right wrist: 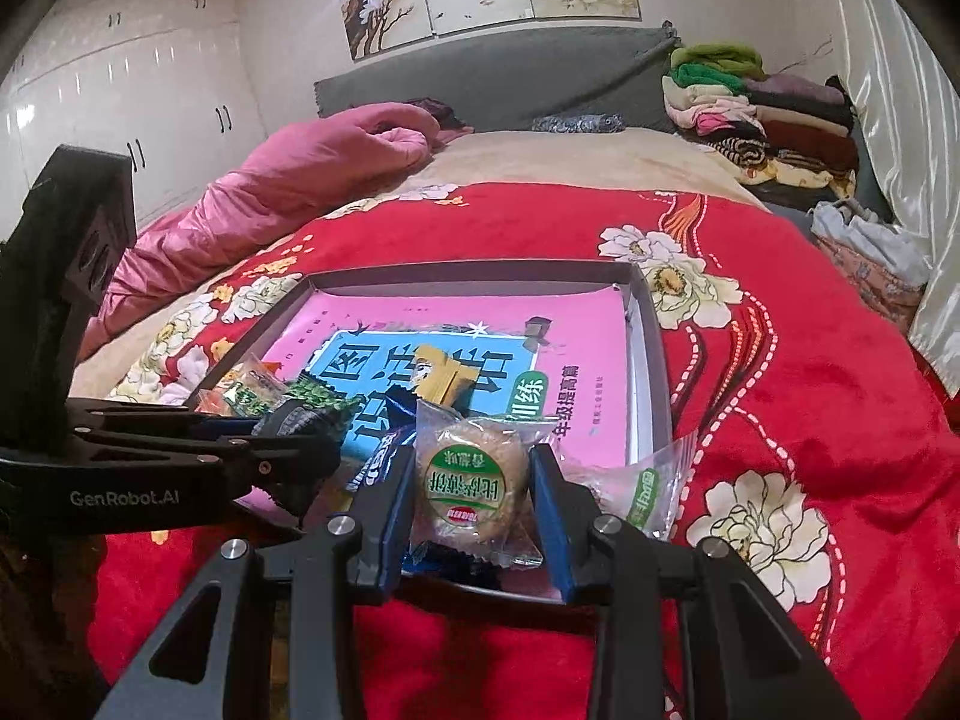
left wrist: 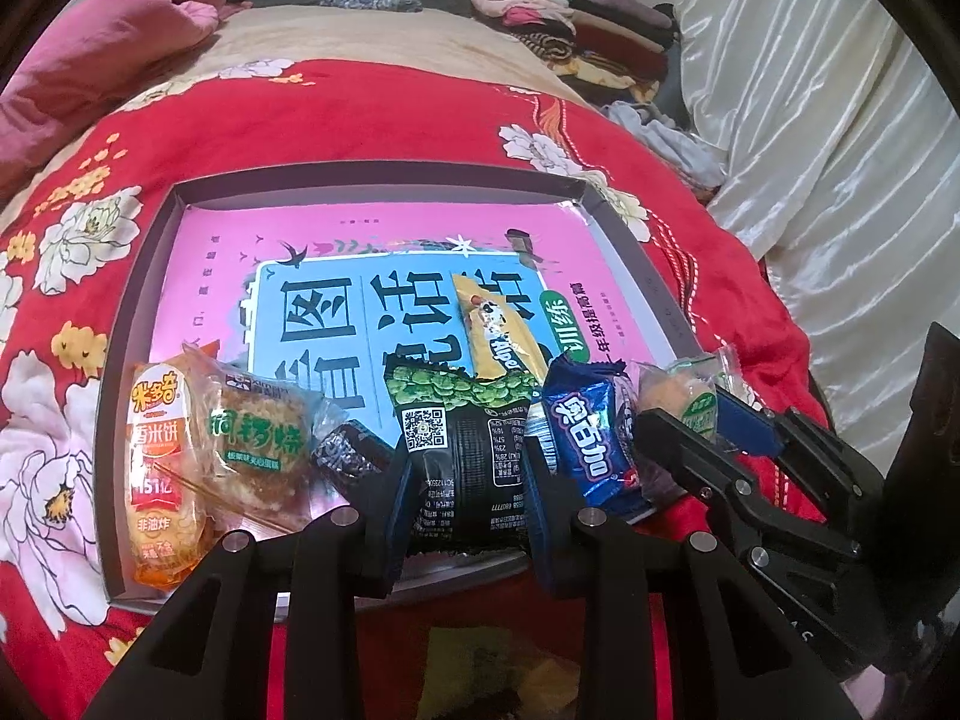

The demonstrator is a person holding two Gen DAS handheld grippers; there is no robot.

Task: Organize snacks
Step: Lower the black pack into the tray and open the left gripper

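A shallow grey box (left wrist: 372,177) lined with a pink book lies on the red floral blanket. Snacks sit along its near edge: an orange rice-cake pack (left wrist: 157,474), a clear pastry pack (left wrist: 264,444), a small dark packet (left wrist: 351,456), a gold bar (left wrist: 498,324), a blue Oreo pack (left wrist: 594,444). My left gripper (left wrist: 468,498) is shut on a black-and-green pea snack bag (left wrist: 462,450). My right gripper (right wrist: 471,492) is shut on a clear-wrapped round biscuit (right wrist: 471,474) at the box's near right corner; it also shows in the left wrist view (left wrist: 714,420).
Another clear biscuit pack (right wrist: 642,486) lies beside the right gripper. A pink quilt (right wrist: 288,174) is at the far left, folded clothes (right wrist: 762,114) at the far right by the headboard, white curtains (left wrist: 840,120) on the right.
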